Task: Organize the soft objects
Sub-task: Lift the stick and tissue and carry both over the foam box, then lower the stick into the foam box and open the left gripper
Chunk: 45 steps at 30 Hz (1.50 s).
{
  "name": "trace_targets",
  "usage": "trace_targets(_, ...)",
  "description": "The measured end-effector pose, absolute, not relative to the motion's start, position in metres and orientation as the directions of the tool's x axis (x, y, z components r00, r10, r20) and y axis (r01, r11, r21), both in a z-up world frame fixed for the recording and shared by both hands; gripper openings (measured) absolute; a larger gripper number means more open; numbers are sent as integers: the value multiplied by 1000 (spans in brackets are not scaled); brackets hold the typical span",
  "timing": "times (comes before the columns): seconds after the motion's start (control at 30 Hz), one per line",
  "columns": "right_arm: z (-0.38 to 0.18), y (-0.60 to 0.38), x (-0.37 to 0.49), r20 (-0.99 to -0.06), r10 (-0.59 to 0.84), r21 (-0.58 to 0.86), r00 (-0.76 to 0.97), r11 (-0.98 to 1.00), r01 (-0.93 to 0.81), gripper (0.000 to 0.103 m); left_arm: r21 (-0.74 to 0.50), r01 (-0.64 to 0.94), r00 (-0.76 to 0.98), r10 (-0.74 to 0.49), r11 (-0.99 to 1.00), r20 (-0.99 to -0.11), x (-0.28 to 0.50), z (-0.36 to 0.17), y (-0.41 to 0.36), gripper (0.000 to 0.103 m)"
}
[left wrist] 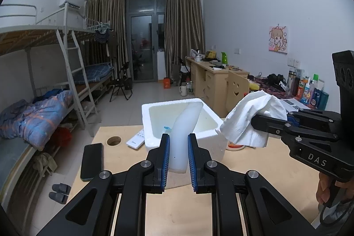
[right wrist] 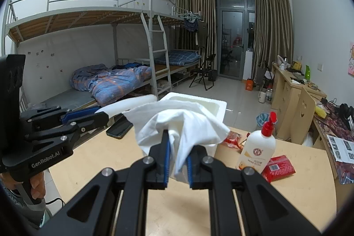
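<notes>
Two soft things are in the air, one in each gripper, both near the foam box; I'd say the carrying step is under way and the drop is not yet done.

From the left wrist view: the left gripper [left wrist: 178, 155] is pinched on a white foam strip [left wrist: 184, 134]. The strip's long axis runs from the pads up toward 1 o'clock, its far end bending over the box [left wrist: 152, 127] opening. At 3 o'clock the right gripper [left wrist: 257, 123] clamps a crumpled white cloth [left wrist: 247, 118], hanging just beside the box's right rim above the table [left wrist: 177, 209].

From the right wrist view: the right gripper [right wrist: 178, 160] has its fingers closed on the cloth [right wrist: 177, 123], which bunches upward and hides most of the box [right wrist: 218, 105]. The left gripper [right wrist: 100, 117] reaches in from 9 o'clock, its strip [right wrist: 135, 102] pointing toward 3 o'clock.

Next, I'd guess, each load must be brought over the opening, lowered, then let go.
</notes>
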State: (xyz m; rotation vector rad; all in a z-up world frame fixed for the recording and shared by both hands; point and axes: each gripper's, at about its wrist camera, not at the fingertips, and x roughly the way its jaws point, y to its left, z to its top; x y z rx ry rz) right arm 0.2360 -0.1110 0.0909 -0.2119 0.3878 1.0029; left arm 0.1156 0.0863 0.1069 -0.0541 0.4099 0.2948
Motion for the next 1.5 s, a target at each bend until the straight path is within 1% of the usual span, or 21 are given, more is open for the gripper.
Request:
trace_targets(0.4, 95, -87, 266, -438, 764, -9, 474, 523, -852, 16, -9, -290, 866, 259, 957, -429, 153, 108, 107, 17)
trace_targets(0.57, 96, -79, 285, -449, 760, 7, 469, 528, -849, 16, -20, -298, 859, 259, 954, -441, 173, 107, 120, 17)
trace_targets(1.1, 94, -53, 321, -470, 753, 8, 461, 526, -850, 16, -9, -307, 843, 267, 952, -467, 229, 96, 152, 17)
trace_targets(1.33, 94, -52, 329, -457, 755, 15, 471, 536, -844, 16, 6, -303, 835, 268, 953, -480, 249, 92, 160, 17)
trace_targets(1.5, 91, -50, 333, -475, 744, 11, 470, 539, -842, 16, 15, -292, 833, 263, 956, -487, 259, 90, 161, 17)
